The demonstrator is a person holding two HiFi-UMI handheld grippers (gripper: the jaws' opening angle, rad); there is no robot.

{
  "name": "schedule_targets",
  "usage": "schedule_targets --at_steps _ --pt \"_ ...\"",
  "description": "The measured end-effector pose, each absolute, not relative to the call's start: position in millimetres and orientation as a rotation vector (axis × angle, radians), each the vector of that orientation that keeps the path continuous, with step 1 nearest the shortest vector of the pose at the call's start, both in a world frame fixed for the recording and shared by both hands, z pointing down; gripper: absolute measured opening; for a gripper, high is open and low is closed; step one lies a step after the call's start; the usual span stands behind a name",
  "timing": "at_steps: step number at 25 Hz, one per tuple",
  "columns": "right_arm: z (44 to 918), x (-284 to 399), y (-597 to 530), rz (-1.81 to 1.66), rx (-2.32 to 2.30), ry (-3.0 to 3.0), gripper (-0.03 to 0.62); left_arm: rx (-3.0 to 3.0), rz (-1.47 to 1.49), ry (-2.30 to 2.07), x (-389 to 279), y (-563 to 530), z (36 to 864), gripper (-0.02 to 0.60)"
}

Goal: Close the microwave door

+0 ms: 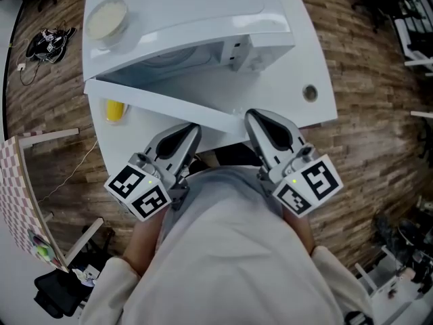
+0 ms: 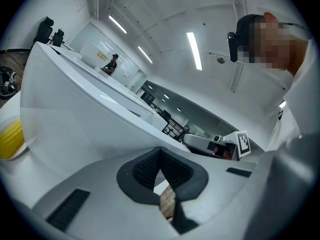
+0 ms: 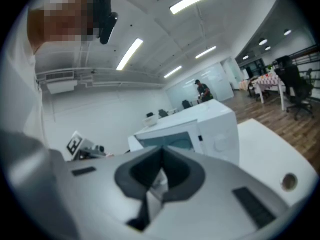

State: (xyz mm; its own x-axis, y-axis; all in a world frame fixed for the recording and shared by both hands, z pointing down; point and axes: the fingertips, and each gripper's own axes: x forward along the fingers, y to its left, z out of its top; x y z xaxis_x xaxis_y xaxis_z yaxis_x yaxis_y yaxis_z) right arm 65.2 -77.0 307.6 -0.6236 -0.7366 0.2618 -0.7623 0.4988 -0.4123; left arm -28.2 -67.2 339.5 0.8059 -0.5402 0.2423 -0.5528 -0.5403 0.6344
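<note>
Left tool (image 1: 192, 128) and right tool (image 1: 249, 115) sit close to the body, each with its jaws pressed together on nothing. At twelve o'clock, just past their tips, the microwave door (image 1: 162, 101) stands open. Beyond it is the microwave (image 1: 196, 19) on the table (image 1: 314, 66).

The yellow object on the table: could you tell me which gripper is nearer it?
Left. The left gripper is just right of the yellow object; the right gripper, farther right.

left tool (image 1: 192, 130): jaws together, empty | right tool (image 1: 252, 116): jaws together, empty
</note>
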Motion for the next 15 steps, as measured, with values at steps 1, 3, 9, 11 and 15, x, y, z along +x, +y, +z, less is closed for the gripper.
schedule_targets --at_steps 1,3,9,11,15 --pt "307.7 66.0 -78.4 0.776 1.339 -2.676 0.021 2.256 0.022 -0.801 -27.7 -68.3 339.5 0.016" --pt "307.7 67.3 -81.4 0.777 1.339 -2.678 0.021 2.254 0.021 -0.802 -26.9 -70.6 339.4 0.015" --pt "309.3 71.0 -88.3 0.772 1.337 -2.683 0.021 2.253 0.016 -0.809 -23.8 -77.3 340.6 0.015" --pt "309.8 72.3 -89.9 0.772 1.334 -2.685 0.021 2.25 0.015 -0.811 -22.8 -78.4 340.9 0.015" --pt "308.8 74.0 -97.1 0.775 1.33 -2.687 0.021 2.253 0.016 -0.817 -21.7 -84.6 339.8 0.015"
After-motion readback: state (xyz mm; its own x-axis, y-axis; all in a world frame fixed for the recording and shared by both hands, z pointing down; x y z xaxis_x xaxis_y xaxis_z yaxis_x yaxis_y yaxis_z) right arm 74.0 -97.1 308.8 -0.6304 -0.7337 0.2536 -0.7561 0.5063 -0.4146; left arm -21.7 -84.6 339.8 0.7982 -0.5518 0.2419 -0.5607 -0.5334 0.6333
